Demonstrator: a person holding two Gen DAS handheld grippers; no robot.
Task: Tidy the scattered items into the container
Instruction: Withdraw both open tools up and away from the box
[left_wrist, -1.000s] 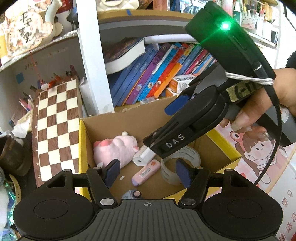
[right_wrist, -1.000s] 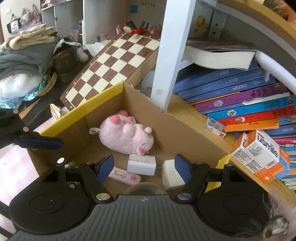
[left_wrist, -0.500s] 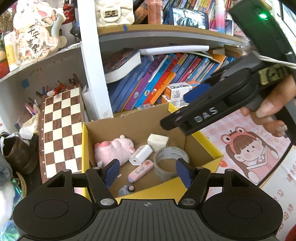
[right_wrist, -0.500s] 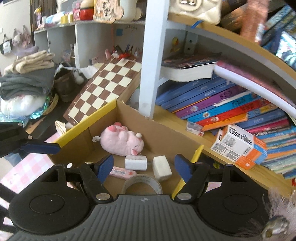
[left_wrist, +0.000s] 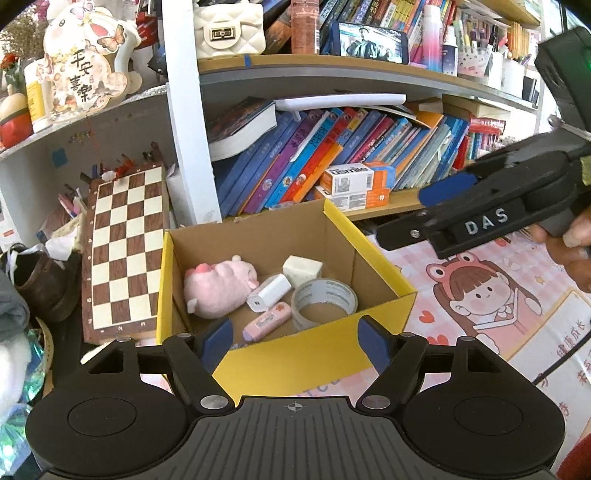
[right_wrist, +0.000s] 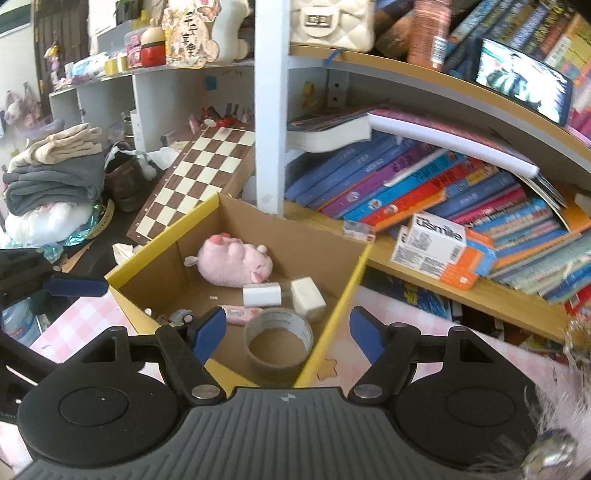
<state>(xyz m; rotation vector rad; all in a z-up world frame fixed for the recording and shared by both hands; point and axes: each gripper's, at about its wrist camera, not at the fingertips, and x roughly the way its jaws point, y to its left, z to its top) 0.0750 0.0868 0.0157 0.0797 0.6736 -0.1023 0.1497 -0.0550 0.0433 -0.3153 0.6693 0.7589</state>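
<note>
An open cardboard box with yellow flaps (left_wrist: 373, 266) (right_wrist: 162, 254) stands on the table. Inside lie a pink plush pig (left_wrist: 218, 284) (right_wrist: 232, 264), a white charger (left_wrist: 267, 293) (right_wrist: 261, 294), a white block (left_wrist: 302, 269) (right_wrist: 307, 297), a pink eraser (left_wrist: 267, 319) (right_wrist: 240, 314), a tape roll (left_wrist: 323, 304) (right_wrist: 279, 338) and a small grey item (right_wrist: 181, 317). My left gripper (left_wrist: 295, 339) is open and empty, above the box's near wall. My right gripper (right_wrist: 288, 334) is open and empty, above the box's near right corner; it shows at the right of the left wrist view (left_wrist: 461, 218).
A chessboard (left_wrist: 122, 251) (right_wrist: 199, 173) leans left of the box. A bookshelf with slanted books (left_wrist: 314, 155) and a white-orange carton (left_wrist: 354, 181) (right_wrist: 439, 251) stands behind. Folded clothes (right_wrist: 55, 173) lie at the left. A pink cartoon tablecloth (left_wrist: 480, 295) covers the table.
Both grippers have pulled up and back from the box. The white block has left my right gripper's jaws and now lies in the box beside the charger.
</note>
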